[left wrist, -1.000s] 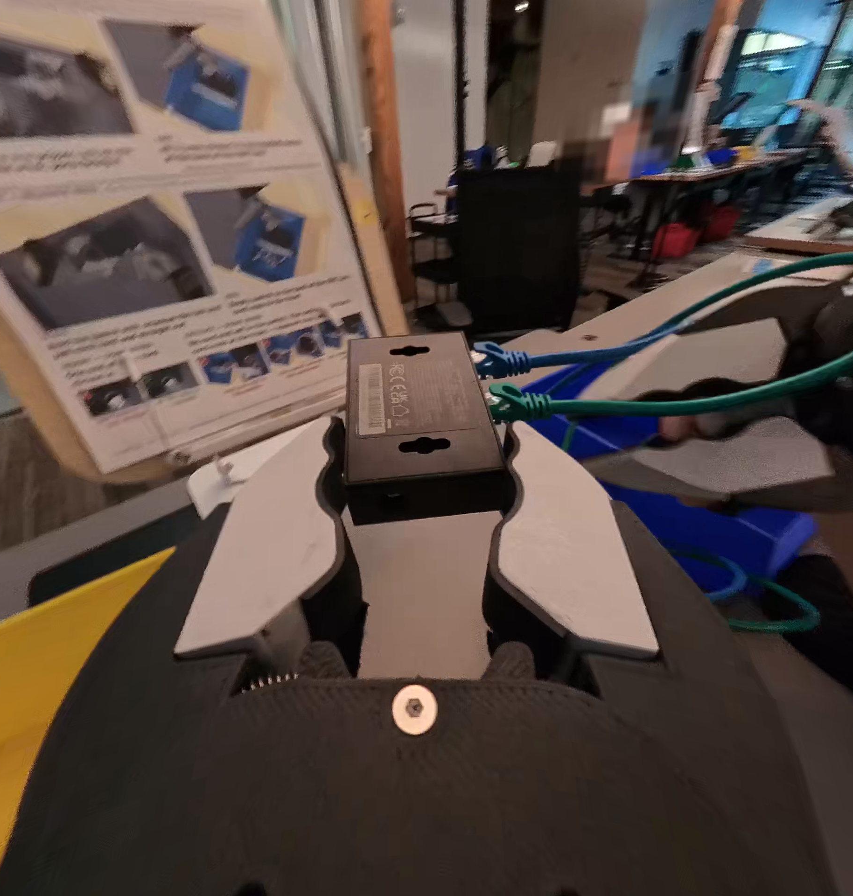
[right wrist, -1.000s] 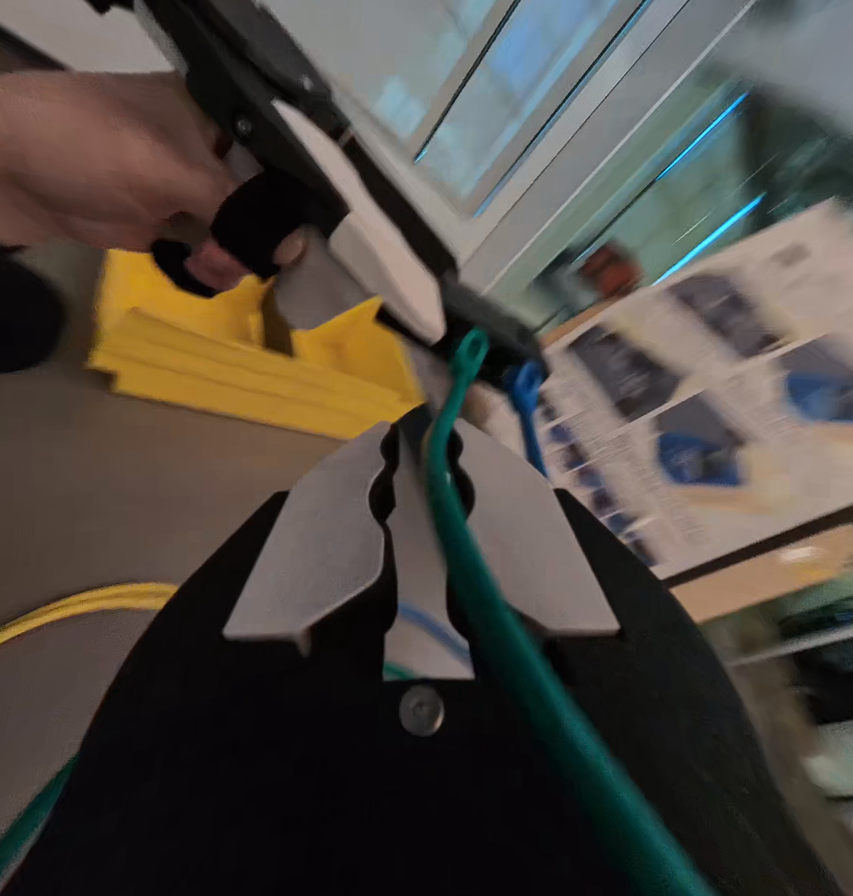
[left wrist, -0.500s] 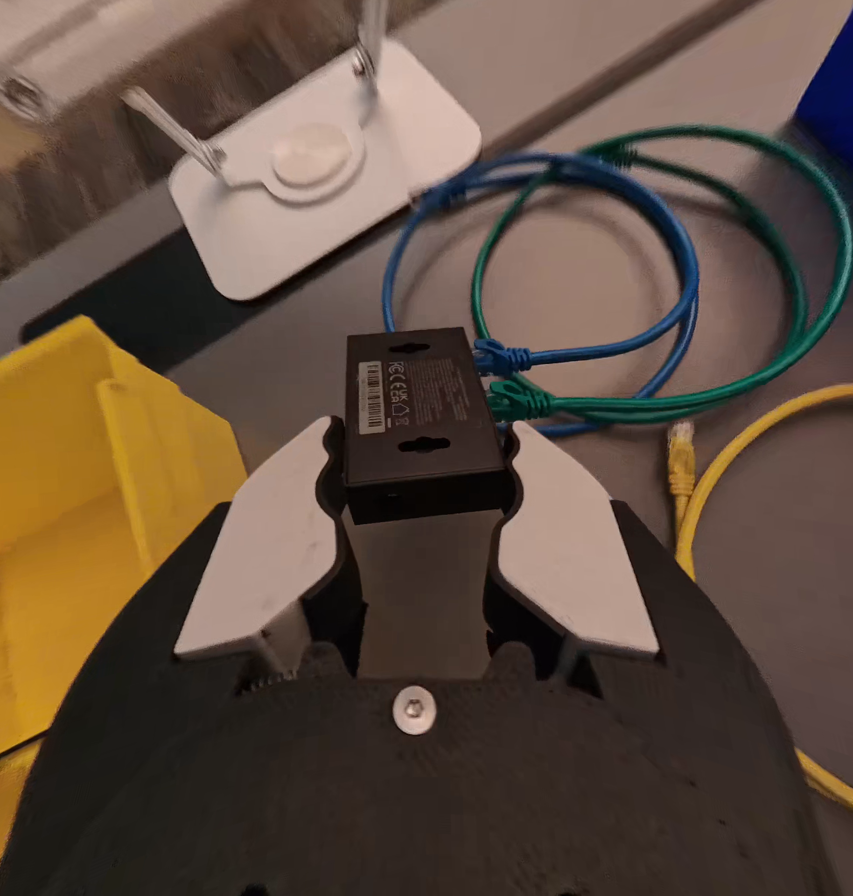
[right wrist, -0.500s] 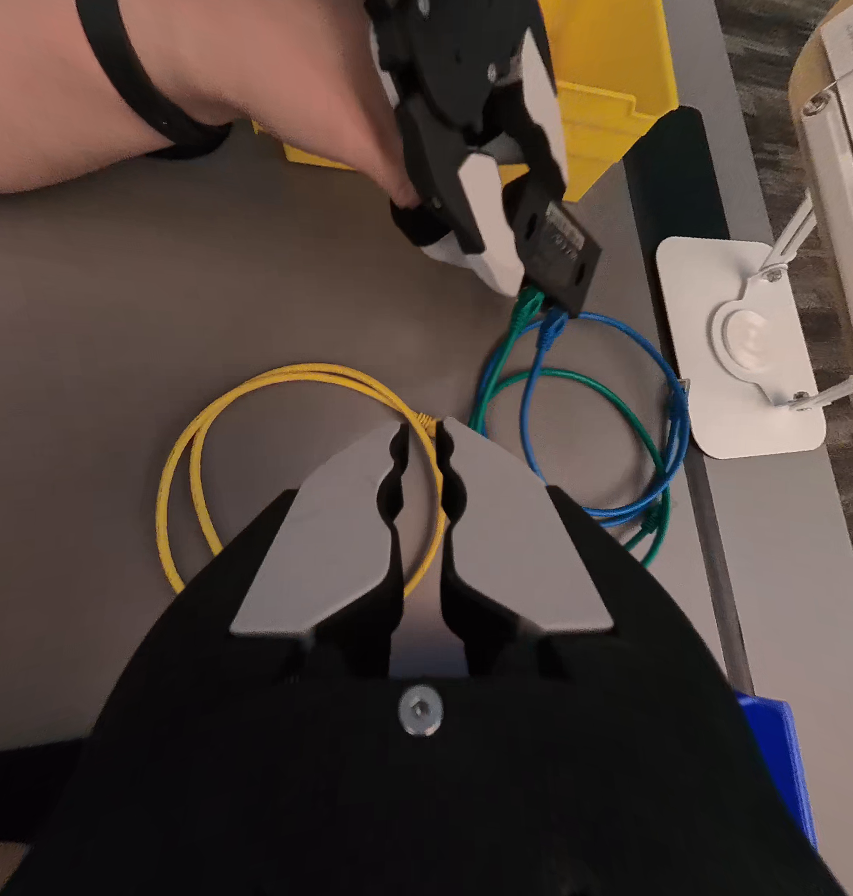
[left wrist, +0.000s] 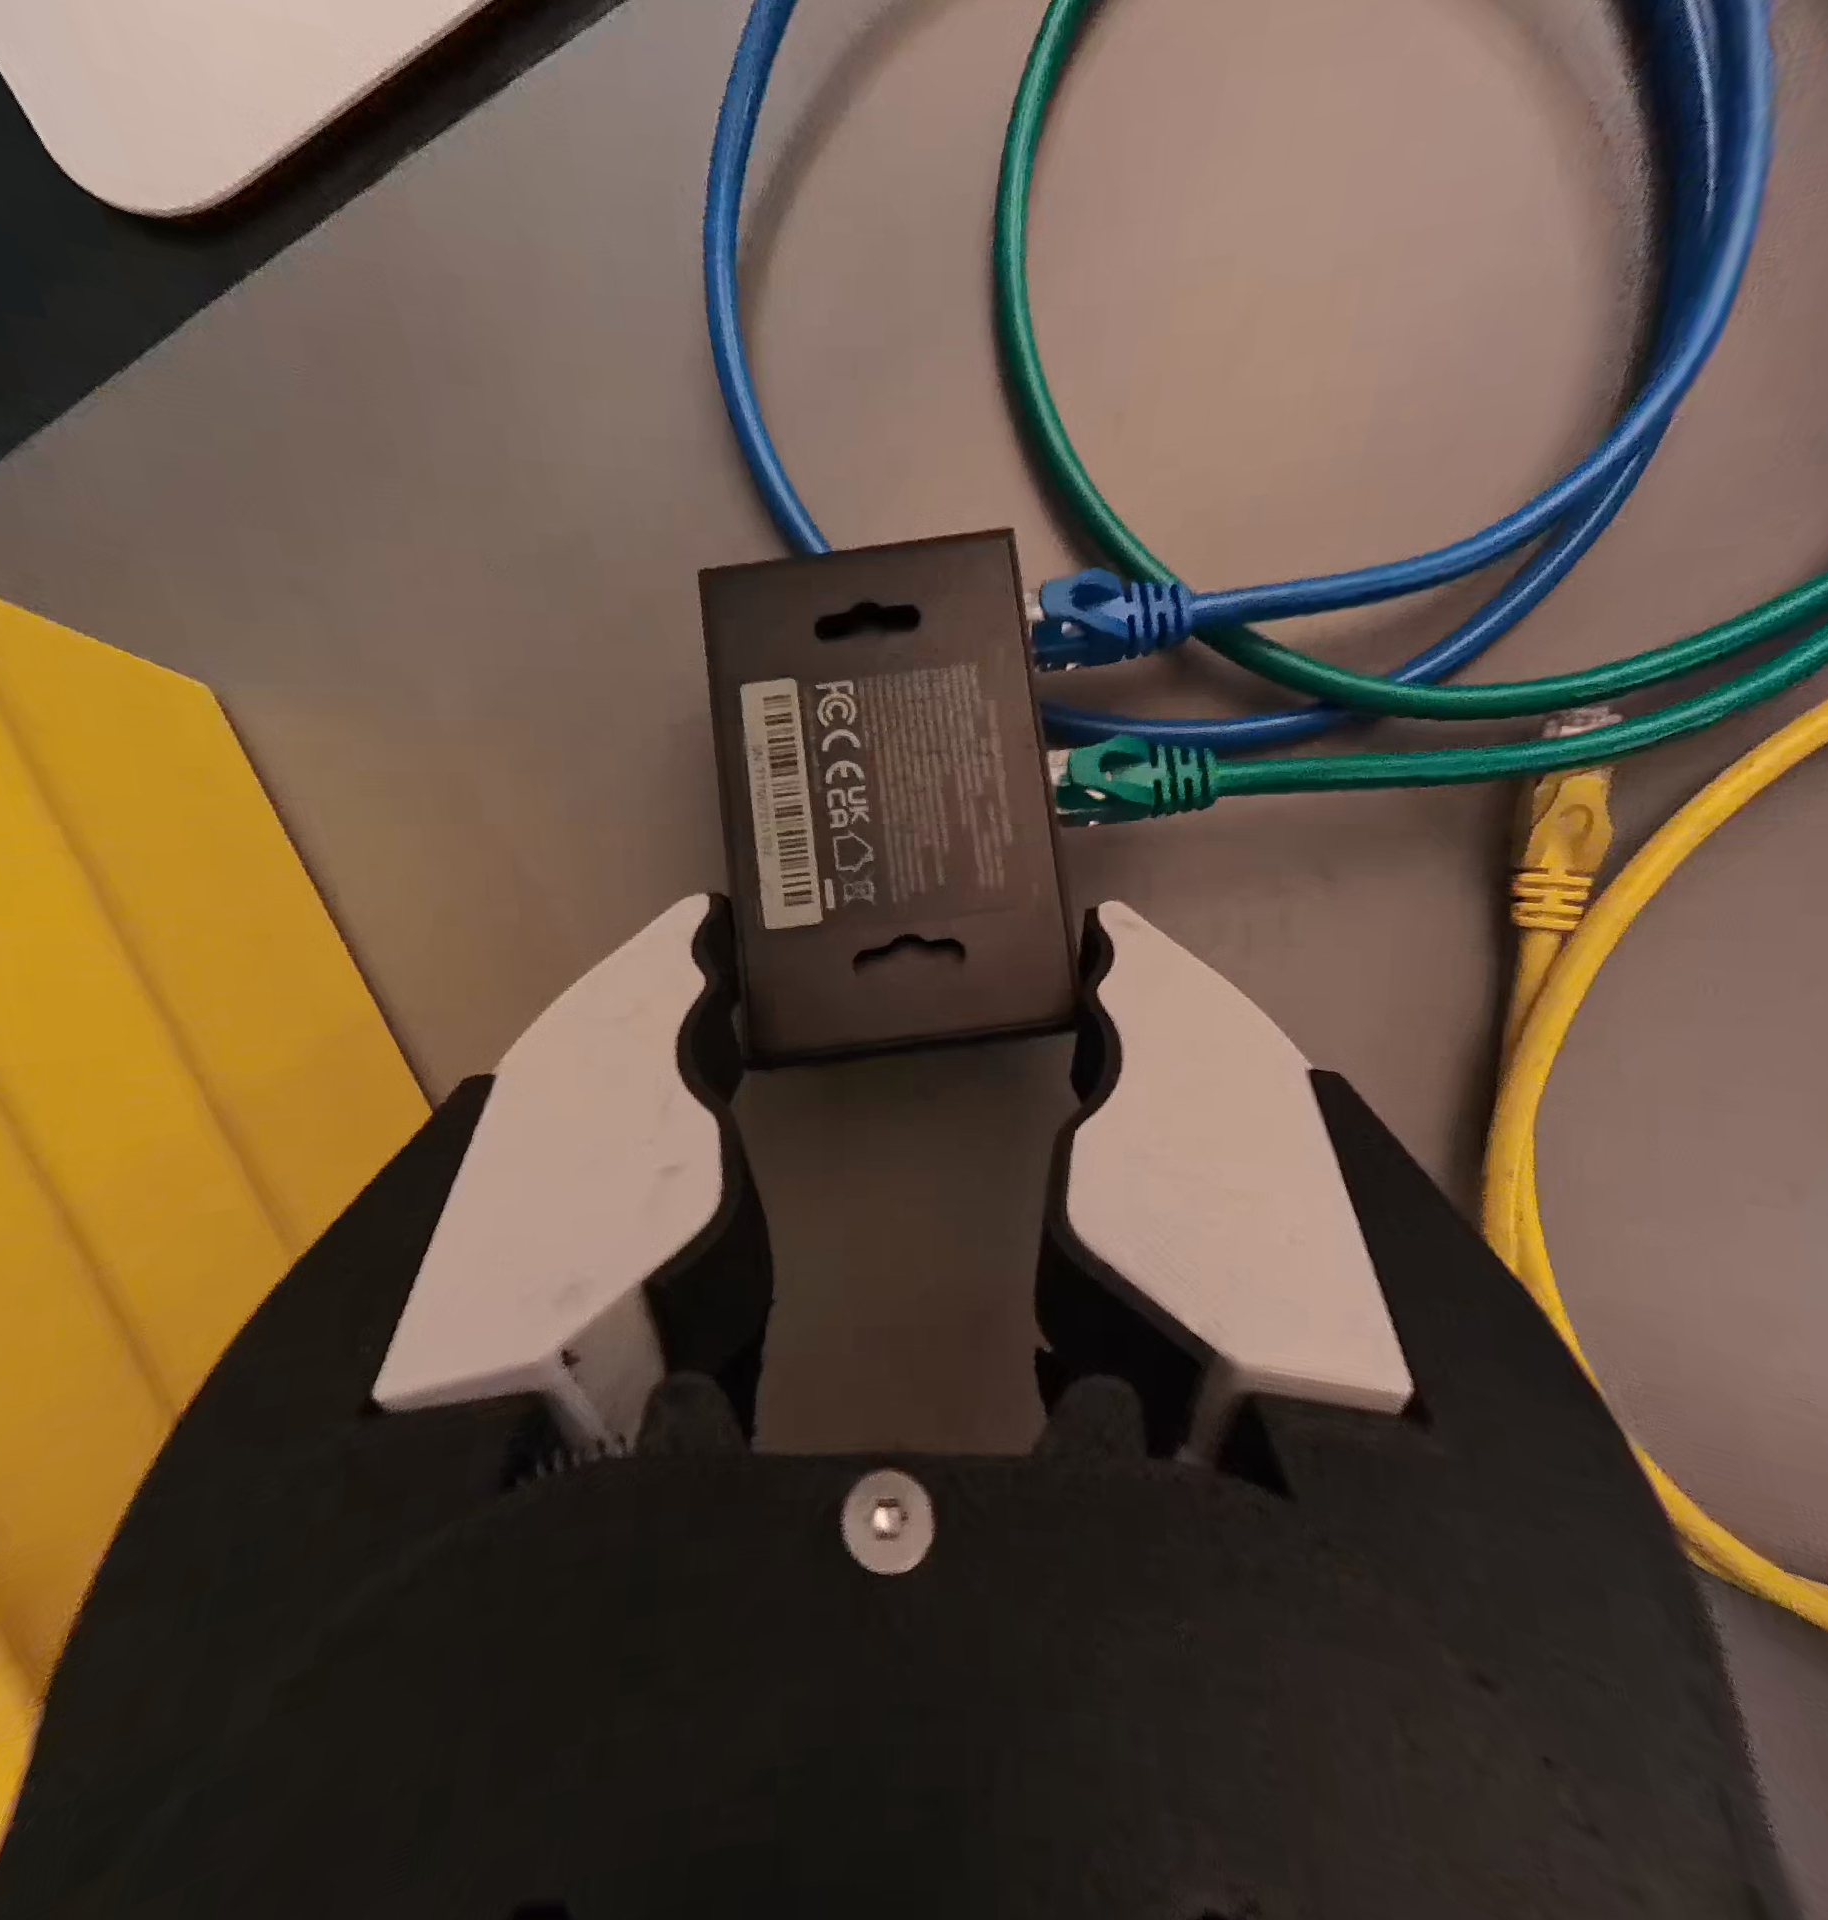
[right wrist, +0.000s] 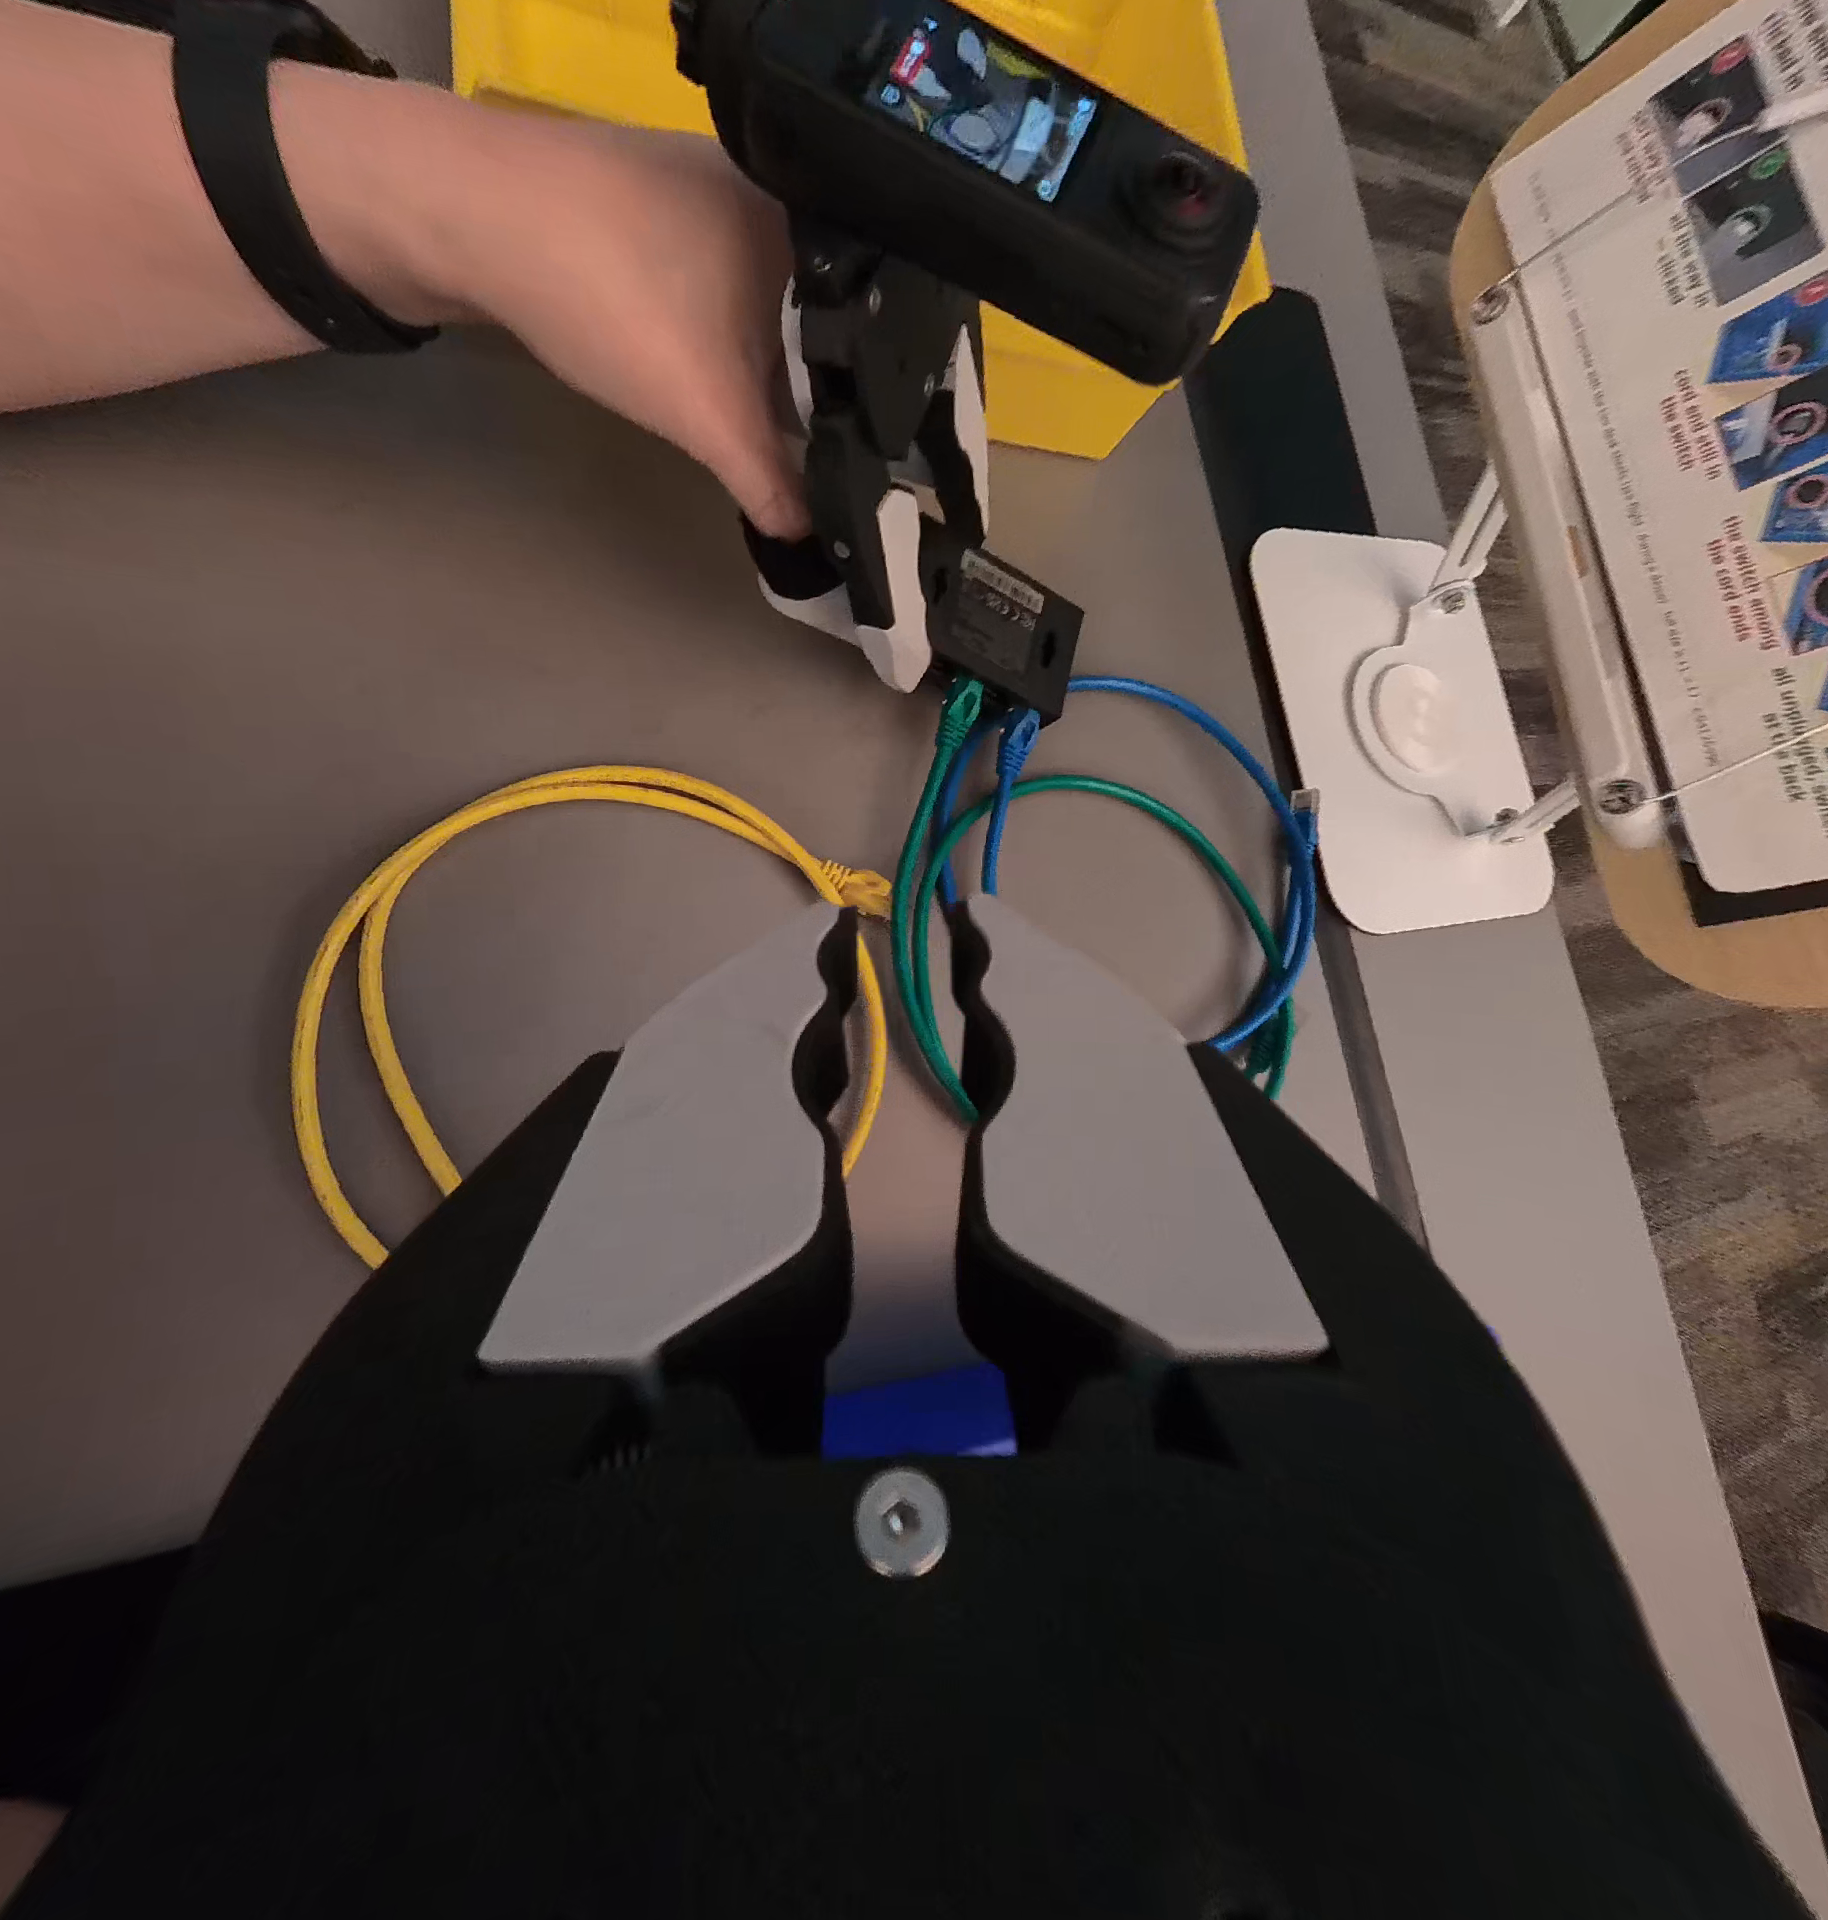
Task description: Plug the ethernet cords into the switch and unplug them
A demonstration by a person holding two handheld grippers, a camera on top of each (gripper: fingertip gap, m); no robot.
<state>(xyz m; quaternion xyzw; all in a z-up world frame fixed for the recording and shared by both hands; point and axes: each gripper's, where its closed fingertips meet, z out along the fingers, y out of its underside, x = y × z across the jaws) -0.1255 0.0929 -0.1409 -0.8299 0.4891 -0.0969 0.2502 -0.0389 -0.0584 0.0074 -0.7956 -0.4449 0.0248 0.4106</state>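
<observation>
Right gripper (right wrist: 897,920): fingers narrowly parted, empty, above the table (right wrist: 266,727). Yellow cord (right wrist: 370,997) plug just ahead-left of the tips, unplugged. Farther on, left gripper (left wrist: 894,914) clamps the switch (left wrist: 884,790); green cord (left wrist: 1138,777) and blue cord (left wrist: 1107,615) seated.

Left gripper (left wrist: 894,961): my fingers (left wrist: 619,1132) clamped, angled down.
Right gripper (right wrist: 899,925): my fingers (right wrist: 1097,1153) slightly parted, empty, hovering.

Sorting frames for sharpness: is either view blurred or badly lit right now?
Left wrist view: sharp on the switch and plugged blue cord, slight smear toward the edges, dim warm light. Right wrist view: mostly sharp, the poster and the left gripper slightly soft, wide-angle bending at the rim.
</observation>
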